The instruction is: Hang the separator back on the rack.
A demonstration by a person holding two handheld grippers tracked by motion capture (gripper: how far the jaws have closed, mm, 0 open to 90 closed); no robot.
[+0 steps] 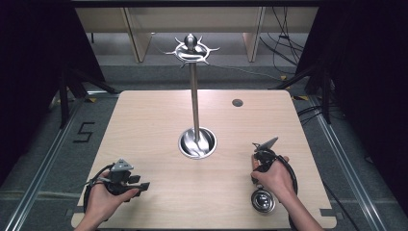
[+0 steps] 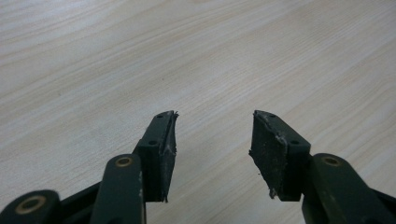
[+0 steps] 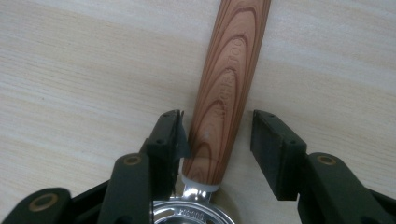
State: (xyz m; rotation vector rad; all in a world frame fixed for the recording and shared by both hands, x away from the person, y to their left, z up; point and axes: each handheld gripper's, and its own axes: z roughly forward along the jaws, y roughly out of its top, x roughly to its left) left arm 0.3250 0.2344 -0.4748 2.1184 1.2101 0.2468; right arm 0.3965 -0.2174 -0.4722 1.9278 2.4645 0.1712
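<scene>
A tool with a striped wooden handle [image 3: 229, 79] and a round metal head [image 3: 191, 215] lies flat on the table. In the high view the metal head [image 1: 263, 200] shows near the front right, just below the person's right hand. My right gripper [image 3: 217, 135] points down over the handle with a jaw on each side. The left pad sits close against the wood, and a clear gap separates the right pad from it. My left gripper [image 1: 142, 187] rests at the front left, open [image 2: 214, 140] over bare wood with nothing between its pads.
A tall metal stand [image 1: 194, 101] with a ring of hooks at its top [image 1: 191, 49] rises from a round shiny base [image 1: 197, 143] at the centre of the light wooden table [image 1: 154, 125]. A small dark hole [image 1: 237, 102] marks the far right.
</scene>
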